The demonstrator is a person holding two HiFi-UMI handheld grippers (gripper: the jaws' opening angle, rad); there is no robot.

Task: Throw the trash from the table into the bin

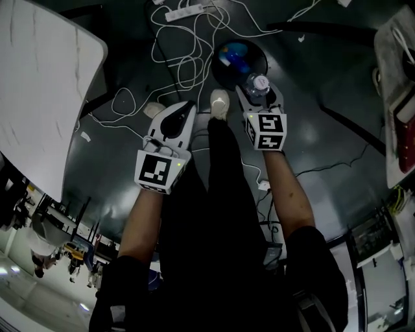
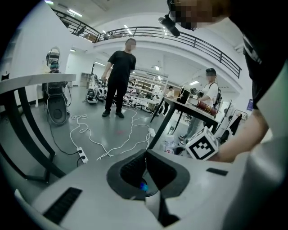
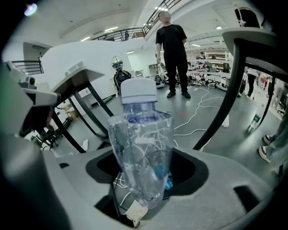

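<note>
A clear crumpled plastic bottle (image 3: 141,148) with a white cap (image 3: 138,91) stands upright between the jaws of my right gripper (image 3: 145,182), which is shut on it. In the head view the bottle (image 1: 259,85) and right gripper (image 1: 258,96) hang over the near rim of a round black bin (image 1: 235,72) on the floor, with something blue inside. My left gripper (image 1: 186,106) hangs beside it to the left, above the floor. Its pads (image 2: 155,168) meet with nothing between them, so the left gripper (image 2: 145,157) is shut and empty.
A white table (image 1: 39,84) fills the left of the head view and another table edge (image 1: 395,91) the right. White cables (image 1: 185,61) and a power strip (image 1: 185,11) lie around the bin. A person's shoes (image 1: 219,102) stand near it. Bystanders (image 2: 118,76) stand farther off.
</note>
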